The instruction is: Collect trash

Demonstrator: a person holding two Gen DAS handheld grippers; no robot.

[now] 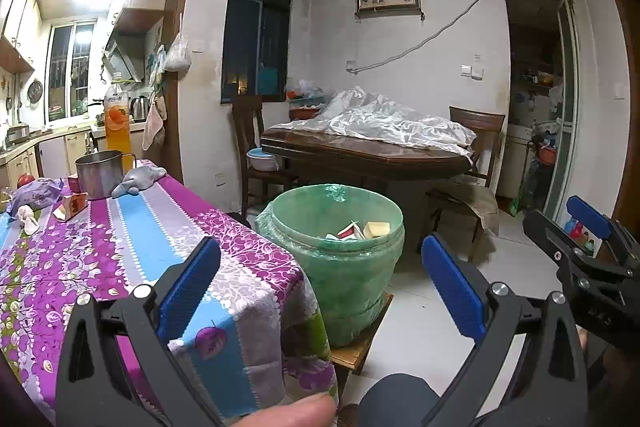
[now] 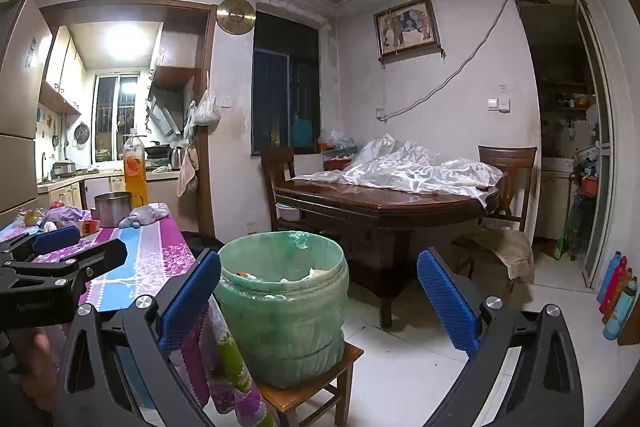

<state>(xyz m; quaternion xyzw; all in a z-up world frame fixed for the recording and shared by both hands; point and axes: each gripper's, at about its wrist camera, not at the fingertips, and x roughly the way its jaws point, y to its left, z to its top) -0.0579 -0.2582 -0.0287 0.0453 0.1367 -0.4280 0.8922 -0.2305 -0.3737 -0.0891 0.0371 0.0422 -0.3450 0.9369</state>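
Round trash bin lined with a green plastic bag [image 1: 336, 251] stands on a low wooden stool [image 2: 316, 383], just beside the corner of the table under a purple, blue and white flowered cloth [image 1: 120, 251]. Cloth edge hangs down next to the bin wall. White tiled floor [image 2: 420, 367] lies open to the bin's right.

Bin contents: red-and-white carton scraps and a pale yellow block [image 1: 376, 228], low inside.

Left gripper [image 1: 320, 275]: blue pads wide apart, nothing held, bin framed between them. Right gripper [image 2: 318, 299]: pads likewise apart, nothing held.

On the cloth, far end: steel mug [image 1: 100, 173], crumpled purple wrapper [image 1: 36, 193], small orange carton [image 1: 74, 206], white crumpled scrap [image 1: 26, 218], grey soft toy [image 1: 138, 179]. Dark wooden dining table [image 2: 384, 203] behind the bin.
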